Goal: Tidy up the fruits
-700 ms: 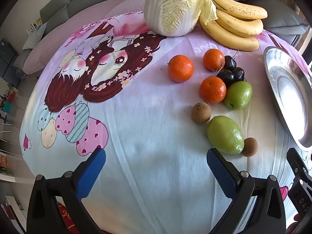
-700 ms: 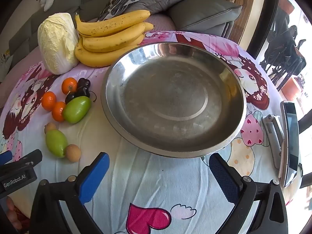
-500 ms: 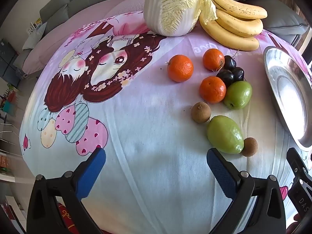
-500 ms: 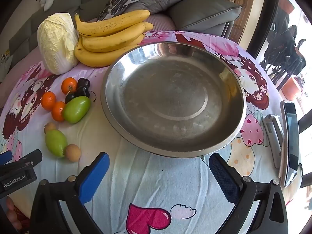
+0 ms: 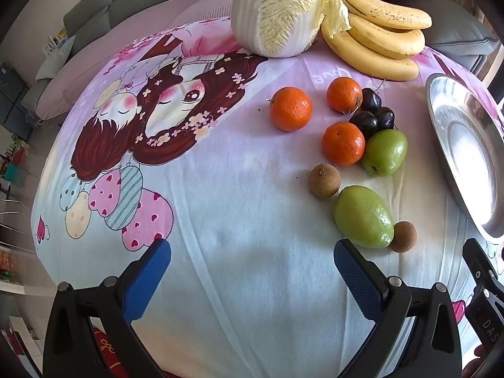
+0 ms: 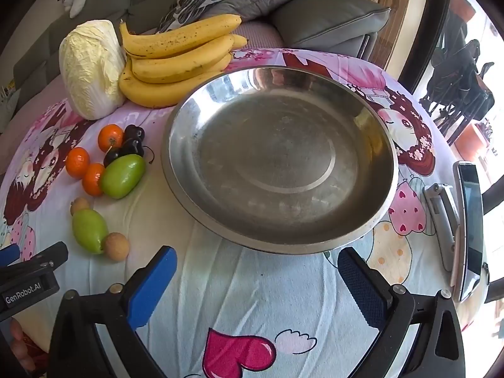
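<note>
Nothing had shifted since the frames a moment earlier: the left gripper (image 5: 252,263) and the right gripper (image 6: 256,267) both hovered with jaws wide apart and empty, suggesting sorting had not begun. From left to right lay the oranges (image 5: 290,108), dark cherries (image 5: 371,111), green fruits (image 5: 363,216) and the empty steel bowl (image 6: 278,157). Readable writing: "GenRobot.AI" (image 6: 22,291) on the left gripper's body.

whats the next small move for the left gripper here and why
Probably ease the left gripper forward and to its right, toward the nearest green fruit. Its jaws are open and hold nothing, the metal bowl has no fruit in it, and that fruit lies just past the right finger, with a small brown fruit touching it.
</note>
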The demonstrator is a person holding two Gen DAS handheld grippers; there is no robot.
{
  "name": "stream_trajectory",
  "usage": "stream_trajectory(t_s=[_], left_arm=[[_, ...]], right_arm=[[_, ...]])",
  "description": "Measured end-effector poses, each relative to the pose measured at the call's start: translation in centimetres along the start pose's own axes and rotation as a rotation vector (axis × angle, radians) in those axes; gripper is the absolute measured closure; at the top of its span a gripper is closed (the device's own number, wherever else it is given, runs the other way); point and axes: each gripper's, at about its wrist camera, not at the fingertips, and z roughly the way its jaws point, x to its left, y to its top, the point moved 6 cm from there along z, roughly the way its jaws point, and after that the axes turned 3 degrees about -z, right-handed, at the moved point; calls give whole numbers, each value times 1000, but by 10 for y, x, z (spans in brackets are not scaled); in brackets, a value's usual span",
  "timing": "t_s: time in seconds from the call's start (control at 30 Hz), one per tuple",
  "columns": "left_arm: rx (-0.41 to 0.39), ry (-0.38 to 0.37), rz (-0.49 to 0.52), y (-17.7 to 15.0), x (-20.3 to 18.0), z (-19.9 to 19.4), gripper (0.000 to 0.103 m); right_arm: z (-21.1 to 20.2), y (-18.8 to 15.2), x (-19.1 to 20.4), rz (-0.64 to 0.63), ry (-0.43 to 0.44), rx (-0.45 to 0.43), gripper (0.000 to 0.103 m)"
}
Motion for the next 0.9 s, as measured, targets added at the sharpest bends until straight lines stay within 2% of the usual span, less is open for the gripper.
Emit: stream_trajectory(t_s=[0.9], left_arm=[[3, 0, -2, 1, 0, 0, 0]], right_arm=[[3, -3, 1, -5, 1, 5, 0]])
